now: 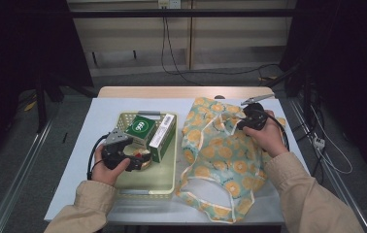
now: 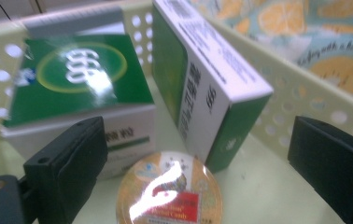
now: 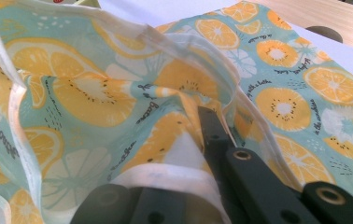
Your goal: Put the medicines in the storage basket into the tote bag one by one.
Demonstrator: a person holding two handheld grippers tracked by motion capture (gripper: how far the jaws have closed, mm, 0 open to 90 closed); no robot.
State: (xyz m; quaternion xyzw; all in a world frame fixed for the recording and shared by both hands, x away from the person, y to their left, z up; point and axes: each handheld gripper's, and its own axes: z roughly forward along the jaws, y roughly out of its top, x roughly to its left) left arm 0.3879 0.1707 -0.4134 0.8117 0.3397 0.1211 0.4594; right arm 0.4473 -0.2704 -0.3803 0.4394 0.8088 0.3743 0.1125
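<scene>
Round tin with a gold lid and a red label sits on the floor of the basket, near its front, just before the two green boxes. Left gripper hangs inside the basket with its jaws released, spread wide to either side of the tin; in the left gripper view the black pads stand clear of the tin and do not touch it. One box lies flat against the basket's back wall, its green top facing up; the other box stands tilted on edge just beside it, leaning toward the basket's right wall. Outside that wall lies the bag, a blue-green cloth printed with orange slices, spread on the table. Right gripper is at the bag's far part, its jaws clenched on a fold of the cloth near the white-trimmed edge; in the right gripper view the fabric bunches up around the closed black jaws.
</scene>
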